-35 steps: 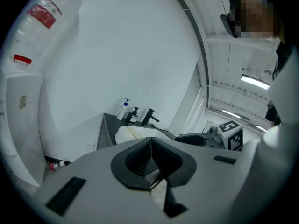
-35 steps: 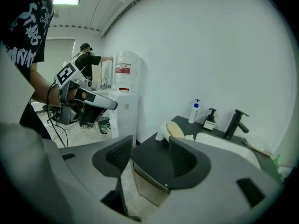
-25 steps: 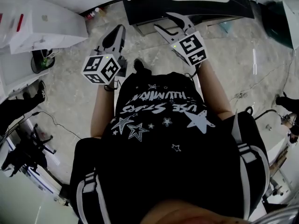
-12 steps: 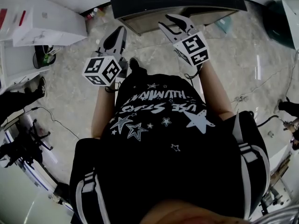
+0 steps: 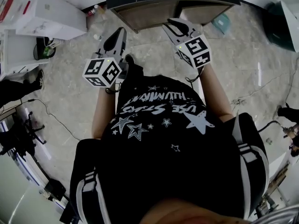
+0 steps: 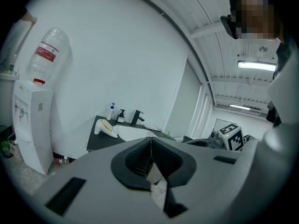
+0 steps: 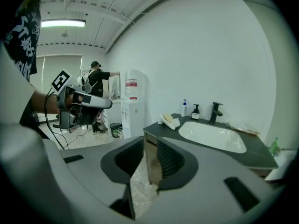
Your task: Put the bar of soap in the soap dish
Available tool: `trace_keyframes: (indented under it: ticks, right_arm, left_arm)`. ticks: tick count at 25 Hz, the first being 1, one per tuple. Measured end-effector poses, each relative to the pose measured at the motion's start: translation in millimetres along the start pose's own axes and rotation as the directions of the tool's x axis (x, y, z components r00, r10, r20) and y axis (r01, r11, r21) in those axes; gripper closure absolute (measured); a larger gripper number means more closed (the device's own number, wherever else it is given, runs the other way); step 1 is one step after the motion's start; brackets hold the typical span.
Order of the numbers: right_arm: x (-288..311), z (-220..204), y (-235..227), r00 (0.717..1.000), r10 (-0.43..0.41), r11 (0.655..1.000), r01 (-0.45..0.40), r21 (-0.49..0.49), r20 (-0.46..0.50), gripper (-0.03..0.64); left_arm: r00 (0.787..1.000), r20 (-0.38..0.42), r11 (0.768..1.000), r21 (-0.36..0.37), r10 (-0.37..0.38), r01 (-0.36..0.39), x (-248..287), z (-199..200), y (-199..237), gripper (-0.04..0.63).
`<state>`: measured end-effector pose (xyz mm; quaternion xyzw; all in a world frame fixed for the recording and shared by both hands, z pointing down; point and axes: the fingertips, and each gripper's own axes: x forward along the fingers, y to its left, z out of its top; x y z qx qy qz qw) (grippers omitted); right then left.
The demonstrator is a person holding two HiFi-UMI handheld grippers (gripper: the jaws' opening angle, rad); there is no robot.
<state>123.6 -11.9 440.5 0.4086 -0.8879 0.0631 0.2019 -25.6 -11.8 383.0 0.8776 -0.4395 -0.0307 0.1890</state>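
Observation:
The pale yellow soap bar [image 7: 167, 118] lies in the white soap dish [image 7: 174, 123] at the left end of the dark counter [image 7: 161, 129]. From the left gripper view the soap [image 6: 106, 125] and the dish [image 6: 99, 129] are small and far off. Both grippers hang in the air in front of the person, short of the counter. My left gripper [image 5: 119, 31] [image 6: 150, 141] is shut with nothing in it. The jaws of my right gripper [image 5: 174, 24] [image 7: 150, 143] are closing, with a narrow gap and nothing between them.
A white sink basin [image 7: 212, 134], a black faucet [image 7: 215, 112] and two pump bottles [image 7: 185, 108] sit on the counter. A water dispenser [image 7: 132, 111] stands to its left. Another person [image 7: 98, 85] stands further back. White cabinets [image 5: 46, 13] and floor cables lie at the left.
The counter has slid towards the top of the head view, so less of its top shows. The right gripper's jaws have narrowed. Both grippers stay in front of the person.

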Motion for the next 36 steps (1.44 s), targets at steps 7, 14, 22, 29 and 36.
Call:
trace_keyframes:
  ticks: [7, 14, 22, 29, 36]
  right_arm:
    - [-51.1, -27.8, 20.2, 1.000, 0.022, 1.000, -0.022, -0.013, 0.001, 0.526]
    - [-78.3, -46.7, 33.6, 0.999, 0.046, 0.998, -0.046, -0.033, -0.013, 0.554]
    - [-80.5, -50.3, 68.8, 0.997, 0.082, 0.997, -0.082, 0.005, 0.013, 0.555]
    - [-81.0, -49.8, 87.1, 0.998, 0.066, 0.998, -0.066, -0.005, 0.002, 0.555]
    - [-76.4, -30.8, 134.5, 0.999, 0.047, 0.999, -0.047, -0.001, 0.017, 0.555]
  left_arm:
    - [1.000, -0.004, 1.000, -0.003, 0.010, -0.010, -27.7, -30.6, -49.5, 0.583]
    - [0.999, -0.011, 0.999, 0.002, 0.039, -0.039, -52.3, -45.7, -82.5, 0.583]
    - [0.998, -0.031, 0.999, 0.011, 0.046, -0.046, -81.6, -52.6, -83.2, 0.583]
    - [1.000, -0.017, 1.000, -0.002, 0.023, -0.023, -100.0, -53.6, -82.4, 0.583]
    - [1.000, -0.007, 1.000, 0.020, 0.005, -0.005, -149.5, -42.2, -72.5, 0.583]
